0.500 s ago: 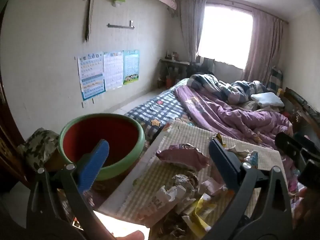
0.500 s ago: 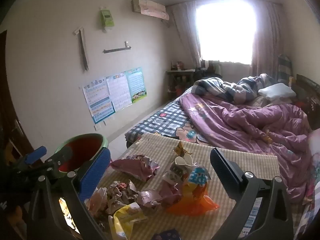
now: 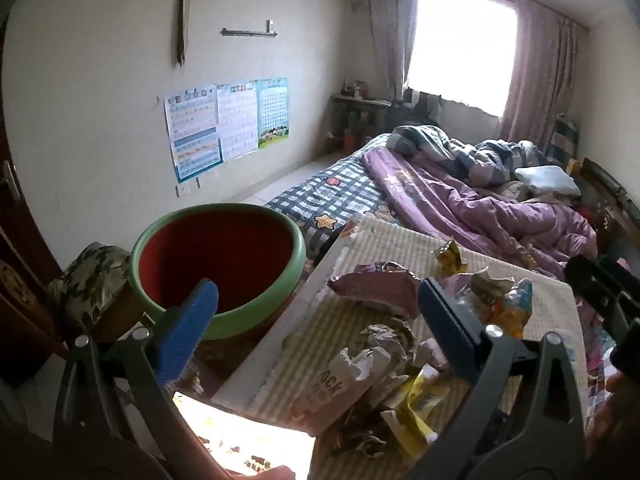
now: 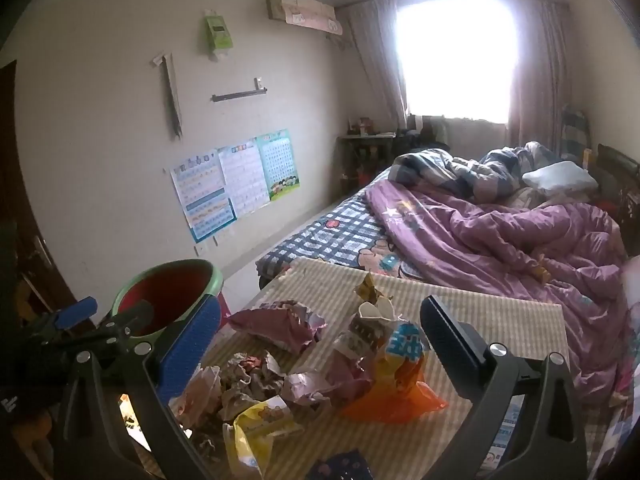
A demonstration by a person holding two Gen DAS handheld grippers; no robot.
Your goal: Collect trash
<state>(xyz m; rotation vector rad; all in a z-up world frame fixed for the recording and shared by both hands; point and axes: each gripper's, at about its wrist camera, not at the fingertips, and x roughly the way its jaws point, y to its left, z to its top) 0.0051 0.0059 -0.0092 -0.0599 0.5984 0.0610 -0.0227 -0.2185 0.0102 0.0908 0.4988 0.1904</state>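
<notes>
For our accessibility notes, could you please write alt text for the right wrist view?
The right gripper, its fingers wide open and empty, hovers over a heap of crumpled snack wrappers on a striped beige mat. A green-rimmed red plastic bin stands to the left, with an unmade bed under a purple quilt behind.

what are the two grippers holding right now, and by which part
Nothing. The left gripper and right gripper both stand open above the wrapper pile, touching none of it.

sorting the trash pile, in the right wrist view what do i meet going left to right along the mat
green basin → crumpled pink wrapper → white paper cup → orange and blue snack bag
</notes>
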